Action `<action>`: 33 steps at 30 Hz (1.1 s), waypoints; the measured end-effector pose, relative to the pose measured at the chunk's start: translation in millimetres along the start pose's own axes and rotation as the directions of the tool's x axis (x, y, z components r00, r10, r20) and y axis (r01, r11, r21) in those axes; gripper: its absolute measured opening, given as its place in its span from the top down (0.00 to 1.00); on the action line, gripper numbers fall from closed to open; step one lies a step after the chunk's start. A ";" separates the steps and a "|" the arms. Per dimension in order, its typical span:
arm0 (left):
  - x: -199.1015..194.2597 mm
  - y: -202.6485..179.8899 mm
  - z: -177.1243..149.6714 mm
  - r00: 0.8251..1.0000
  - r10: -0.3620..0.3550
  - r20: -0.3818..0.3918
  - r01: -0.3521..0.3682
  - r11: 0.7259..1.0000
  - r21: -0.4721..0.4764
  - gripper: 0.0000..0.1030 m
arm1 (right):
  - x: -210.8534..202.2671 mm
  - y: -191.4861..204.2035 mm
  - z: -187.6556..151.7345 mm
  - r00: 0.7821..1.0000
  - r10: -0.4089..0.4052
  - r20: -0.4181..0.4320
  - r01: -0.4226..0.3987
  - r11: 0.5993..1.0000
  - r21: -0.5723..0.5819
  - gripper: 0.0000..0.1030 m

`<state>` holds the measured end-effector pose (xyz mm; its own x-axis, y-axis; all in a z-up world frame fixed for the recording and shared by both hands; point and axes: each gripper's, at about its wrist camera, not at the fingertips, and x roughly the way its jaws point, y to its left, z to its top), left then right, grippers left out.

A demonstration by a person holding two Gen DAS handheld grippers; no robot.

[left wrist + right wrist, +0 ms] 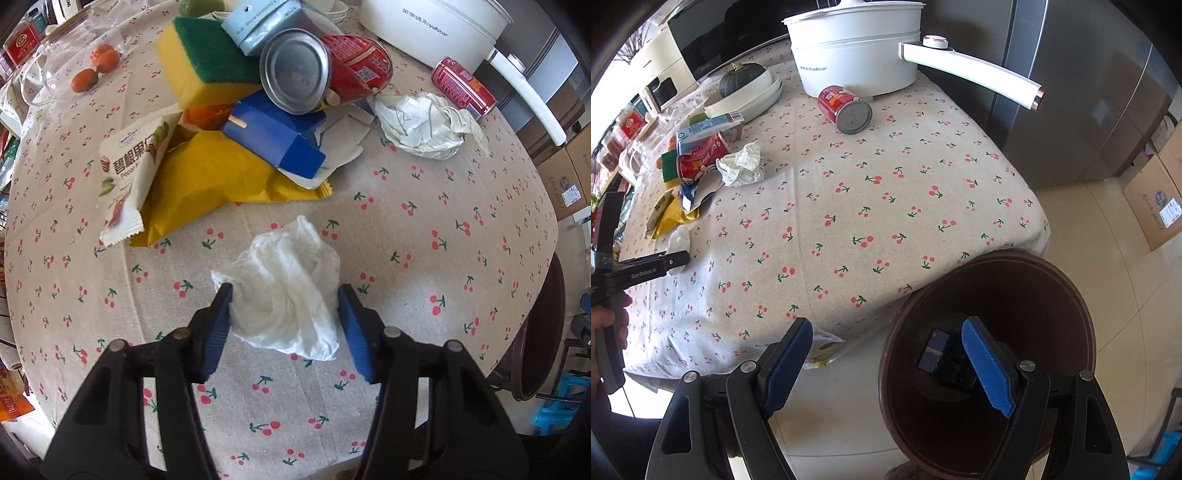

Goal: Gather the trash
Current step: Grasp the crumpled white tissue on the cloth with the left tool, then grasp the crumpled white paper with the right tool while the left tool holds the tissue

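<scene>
A crumpled white tissue (286,291) lies on the cherry-print tablecloth (424,221). My left gripper (284,295) is open around it, one blue pad on each side, both touching or nearly touching it. It also shows small in the right wrist view (679,238), at the left gripper's tip (670,263). My right gripper (886,358) is open and empty, held over a brown trash bin (1052,295) beside the table's edge. A dark box (942,360) lies inside the bin.
Beyond the tissue lies a heap: a yellow wrapper (207,184), a snack packet (129,177), a blue box (273,136), a sponge (203,59), a red can (317,70). Crumpled paper (421,125), another red can (463,86) and a white pot (857,55) lie farther right.
</scene>
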<state>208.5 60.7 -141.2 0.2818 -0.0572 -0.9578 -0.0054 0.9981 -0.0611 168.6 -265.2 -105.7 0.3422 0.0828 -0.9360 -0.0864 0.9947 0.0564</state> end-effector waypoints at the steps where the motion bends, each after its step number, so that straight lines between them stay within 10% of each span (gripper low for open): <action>1: -1.1 0.8 -0.8 1.000 -0.007 0.001 0.007 1.000 0.001 0.55 | 0.1 0.7 0.0 1.000 0.001 -0.001 -0.001 1.000 0.002 0.18; 8: -22.0 10.3 -7.8 0.997 -0.071 0.012 0.071 0.997 0.017 0.77 | 1.2 19.7 7.3 1.000 0.018 -0.005 -0.018 1.000 -0.011 0.18; 33: -91.8 66.8 -2.7 0.969 -0.126 0.211 0.129 0.992 -0.003 0.80 | 106.9 177.5 150.6 0.988 0.145 -0.050 -0.149 0.982 -0.115 0.17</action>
<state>179.7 132.5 -58.0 0.4767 -0.1761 -0.8613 0.0277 0.9823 -0.1855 330.8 -70.5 -143.4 0.2788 0.2225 -0.9342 -0.2438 0.9573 0.1552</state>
